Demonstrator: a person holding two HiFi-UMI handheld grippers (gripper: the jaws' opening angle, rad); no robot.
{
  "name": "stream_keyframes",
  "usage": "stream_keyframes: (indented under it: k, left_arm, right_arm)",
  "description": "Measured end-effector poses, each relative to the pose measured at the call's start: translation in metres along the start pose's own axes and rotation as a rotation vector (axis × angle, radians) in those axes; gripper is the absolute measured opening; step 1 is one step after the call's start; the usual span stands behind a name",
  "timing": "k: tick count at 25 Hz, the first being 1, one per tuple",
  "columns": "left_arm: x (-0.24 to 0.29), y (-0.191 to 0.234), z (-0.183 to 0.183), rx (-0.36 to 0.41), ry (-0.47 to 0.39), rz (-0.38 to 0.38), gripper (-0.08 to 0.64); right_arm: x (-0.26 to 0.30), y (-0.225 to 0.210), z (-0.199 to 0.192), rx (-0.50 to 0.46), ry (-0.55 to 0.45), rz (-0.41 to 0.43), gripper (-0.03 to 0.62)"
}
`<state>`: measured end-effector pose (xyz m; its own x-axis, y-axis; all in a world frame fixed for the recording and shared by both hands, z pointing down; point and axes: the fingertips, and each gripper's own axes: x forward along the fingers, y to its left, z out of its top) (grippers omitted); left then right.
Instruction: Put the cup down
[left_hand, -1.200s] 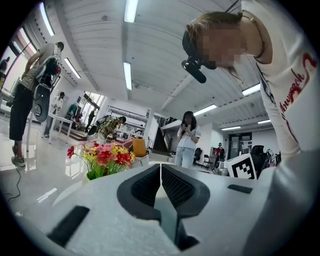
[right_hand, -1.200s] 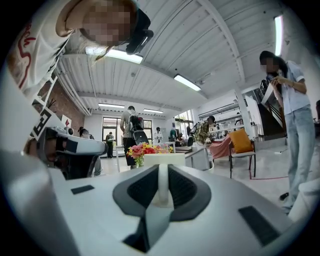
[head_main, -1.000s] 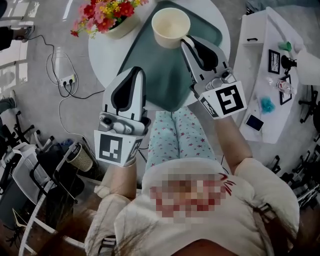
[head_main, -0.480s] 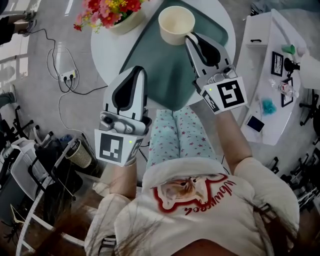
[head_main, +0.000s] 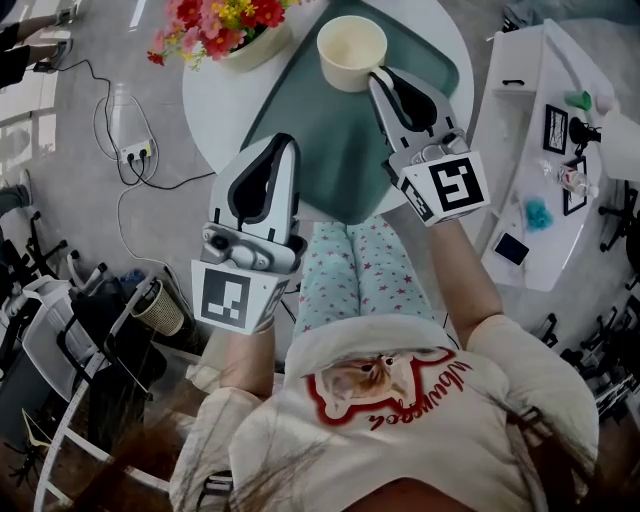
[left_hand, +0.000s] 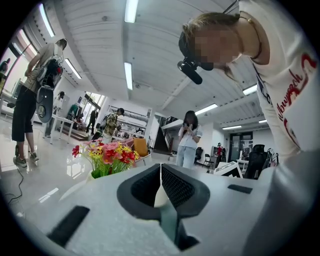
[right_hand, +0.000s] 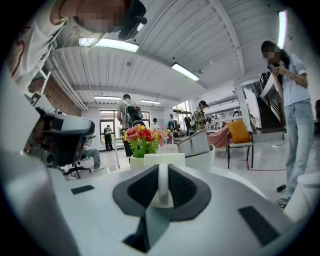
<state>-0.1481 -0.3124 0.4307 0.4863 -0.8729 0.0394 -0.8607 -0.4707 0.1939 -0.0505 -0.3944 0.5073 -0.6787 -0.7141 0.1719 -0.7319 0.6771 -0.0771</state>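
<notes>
A cream cup (head_main: 352, 50) is over the far end of a dark green tray (head_main: 330, 140) on the round white table (head_main: 215, 100); I cannot tell whether it rests on the tray. My right gripper (head_main: 378, 76) is shut on the cup's handle (right_hand: 161, 182), which shows as a white strip between its jaws. The cup body (right_hand: 159, 160) rises just beyond the right gripper (right_hand: 162, 172). My left gripper (head_main: 283, 142) hovers over the tray's near left edge, jaws shut with nothing in them. In its own view the left gripper (left_hand: 160, 170) has its pads pressed together.
A pot of red and yellow flowers (head_main: 215, 22) stands at the table's far left, beside the tray. The flowers (right_hand: 141, 137) stand just behind the cup. A white side table (head_main: 545, 150) with small items is at the right. People stand in the room beyond.
The picture has shifted slightly; the cup and right gripper sit a little farther up and right. The right gripper's hold on the handle is unchanged, and the left gripper has barely moved.
</notes>
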Motion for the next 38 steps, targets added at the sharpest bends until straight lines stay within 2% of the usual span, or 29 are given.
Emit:
stream_keyframes:
  k: [23, 38]
  left_arm:
    - [0.005, 0.002, -0.005, -0.017, 0.022, -0.021, 0.021]
    - [0.007, -0.006, -0.006, -0.032, 0.024, -0.042, 0.021]
  right_arm:
    - [-0.002, 0.002, -0.020, 0.060, 0.056, -0.019, 0.035]
    - [-0.007, 0.011, -0.032, 0.053, 0.120, -0.020, 0.035]
